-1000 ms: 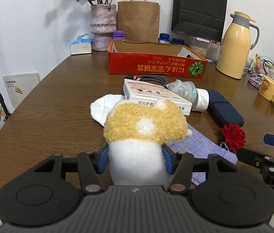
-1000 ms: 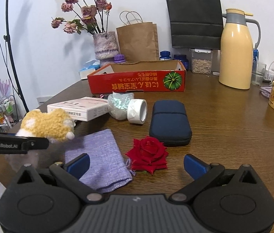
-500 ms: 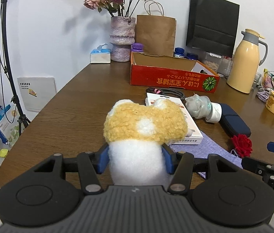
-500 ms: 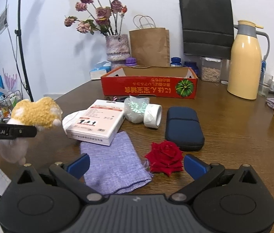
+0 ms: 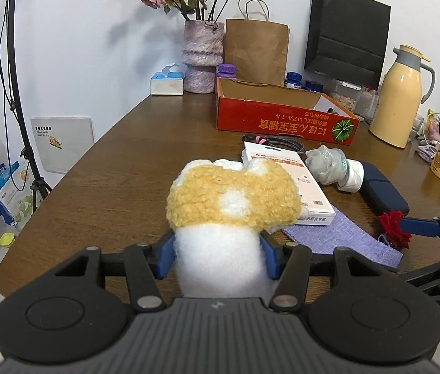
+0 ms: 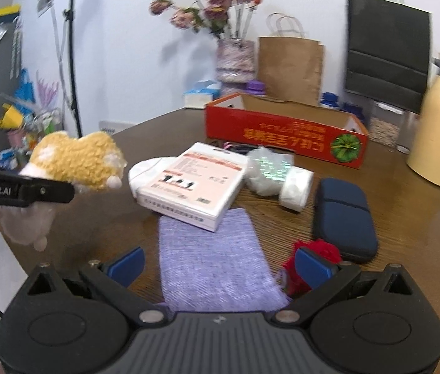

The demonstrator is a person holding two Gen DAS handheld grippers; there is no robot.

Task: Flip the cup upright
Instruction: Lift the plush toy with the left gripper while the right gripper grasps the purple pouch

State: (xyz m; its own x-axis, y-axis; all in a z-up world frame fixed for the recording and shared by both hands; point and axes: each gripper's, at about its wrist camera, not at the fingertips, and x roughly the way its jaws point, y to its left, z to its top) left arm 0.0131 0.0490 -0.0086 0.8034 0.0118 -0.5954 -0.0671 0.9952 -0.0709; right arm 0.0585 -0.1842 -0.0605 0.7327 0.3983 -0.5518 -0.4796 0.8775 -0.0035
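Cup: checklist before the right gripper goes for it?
1. Cup upright: not ok, it lies on its side.
2. Right gripper free: ok, jaws open and empty.
3. Left gripper free: not ok, jaws shut on the toy.
4. Approach clear: cannot tell. The box and case flank the cup, and the rose sits at the right gripper's jaw.
5. Cup free of the plastic: cannot tell, it is bunched against one end.
6. Right wrist view sharp: not ok, blurred.
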